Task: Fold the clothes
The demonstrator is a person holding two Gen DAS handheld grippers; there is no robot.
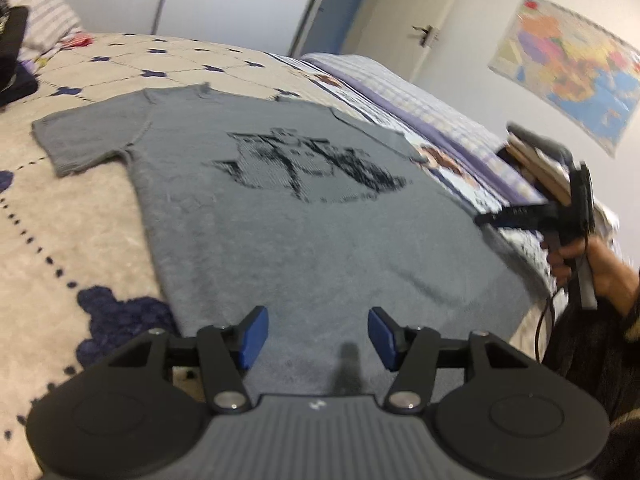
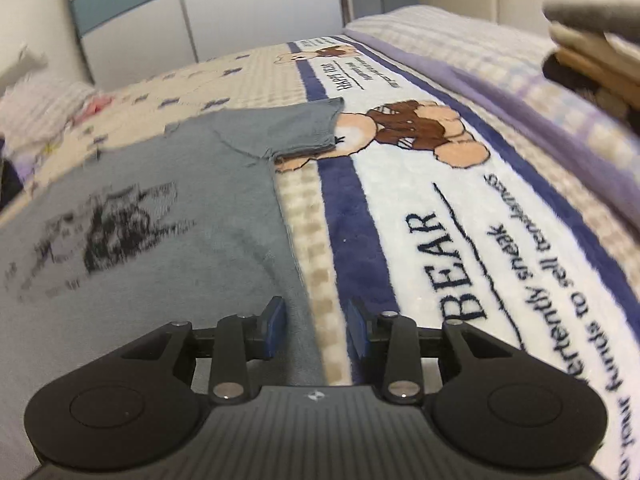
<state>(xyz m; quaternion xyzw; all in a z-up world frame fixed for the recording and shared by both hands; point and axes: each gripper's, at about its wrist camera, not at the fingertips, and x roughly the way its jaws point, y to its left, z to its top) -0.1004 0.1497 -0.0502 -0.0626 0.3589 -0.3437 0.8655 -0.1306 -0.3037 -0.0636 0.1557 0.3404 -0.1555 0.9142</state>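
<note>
A grey T-shirt (image 1: 304, 216) with a black print lies flat on the bed, sleeves spread. My left gripper (image 1: 318, 334) is open, just above the shirt's bottom hem near its middle, holding nothing. My right gripper (image 2: 316, 326) is open and straddles the shirt's right side edge low down, one blue pad over the shirt (image 2: 140, 240), the other over the blanket. The right gripper also shows in the left wrist view (image 1: 492, 219) at the shirt's right edge, held by a hand.
The bed has a beige blanket (image 1: 60, 220) with navy shapes and a bear-print blanket (image 2: 460, 208) to the right. A stack of folded clothes (image 2: 592, 52) sits at the far right. Dark clothes (image 1: 12, 52) lie far left. A wardrobe stands behind.
</note>
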